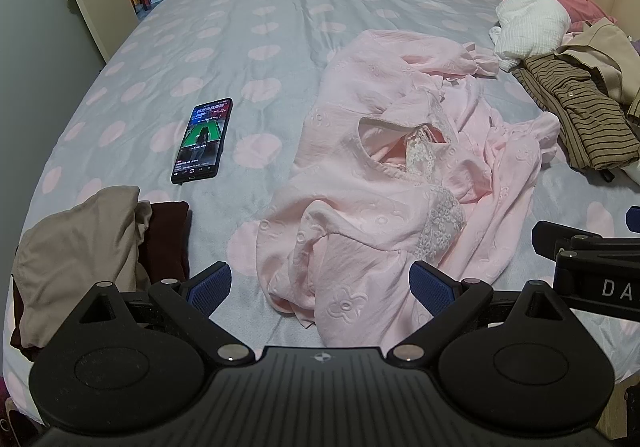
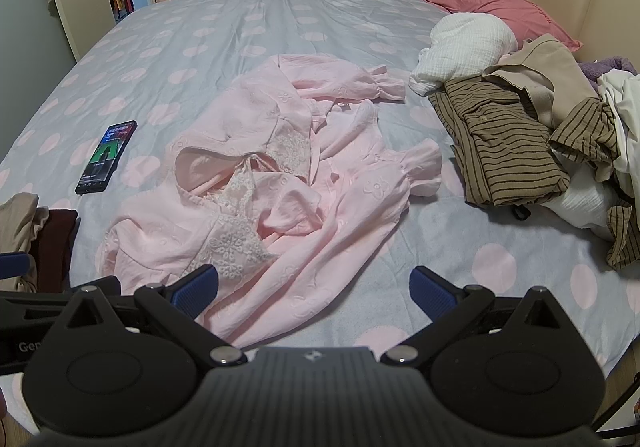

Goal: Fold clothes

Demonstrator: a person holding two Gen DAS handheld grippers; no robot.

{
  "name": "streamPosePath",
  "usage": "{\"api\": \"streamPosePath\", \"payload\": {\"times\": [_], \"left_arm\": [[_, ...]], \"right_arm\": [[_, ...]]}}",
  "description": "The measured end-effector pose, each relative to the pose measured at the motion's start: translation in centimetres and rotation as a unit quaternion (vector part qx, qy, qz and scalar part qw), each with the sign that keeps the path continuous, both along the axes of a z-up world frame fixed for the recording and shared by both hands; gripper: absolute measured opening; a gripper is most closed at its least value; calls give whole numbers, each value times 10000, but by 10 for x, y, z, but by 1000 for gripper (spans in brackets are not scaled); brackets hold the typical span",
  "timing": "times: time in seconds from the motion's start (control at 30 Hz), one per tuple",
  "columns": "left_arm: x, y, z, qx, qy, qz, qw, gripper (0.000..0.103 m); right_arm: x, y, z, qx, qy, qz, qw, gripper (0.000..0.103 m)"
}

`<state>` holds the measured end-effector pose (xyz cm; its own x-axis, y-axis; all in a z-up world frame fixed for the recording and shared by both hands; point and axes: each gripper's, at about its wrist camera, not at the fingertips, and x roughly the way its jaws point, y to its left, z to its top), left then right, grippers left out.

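A crumpled pink garment (image 1: 400, 175) (image 2: 280, 183) with lace trim lies spread on the bed (image 1: 260, 31) (image 2: 240, 19), which has a grey cover with pink dots. My left gripper (image 1: 320, 287) is open just above the garment's near hem, nothing between its blue pads. My right gripper (image 2: 314, 293) is open too, over the garment's lower right edge and bare sheet. Part of the right gripper's arm shows at the right edge of the left wrist view.
A lit phone (image 1: 203, 141) (image 2: 106, 157) lies left of the garment. A beige and maroon folded pile (image 1: 88, 255) (image 2: 24, 235) sits near left. A striped brown shirt (image 1: 576, 119) (image 2: 508, 151), a white bundle (image 1: 528, 27) (image 2: 464, 47) and a pink pillow (image 2: 488, 3) crowd the right side.
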<state>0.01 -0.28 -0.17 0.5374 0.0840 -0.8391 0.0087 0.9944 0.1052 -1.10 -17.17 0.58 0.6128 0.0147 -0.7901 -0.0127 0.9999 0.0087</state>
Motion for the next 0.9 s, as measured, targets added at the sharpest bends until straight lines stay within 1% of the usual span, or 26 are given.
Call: {"api": "streamPosePath", "payload": {"times": [0.9], "left_arm": [[0, -1, -2, -2, 35, -6, 10000, 97]], "right_arm": [[0, -1, -3, 8, 47, -28, 10000, 103]]}}
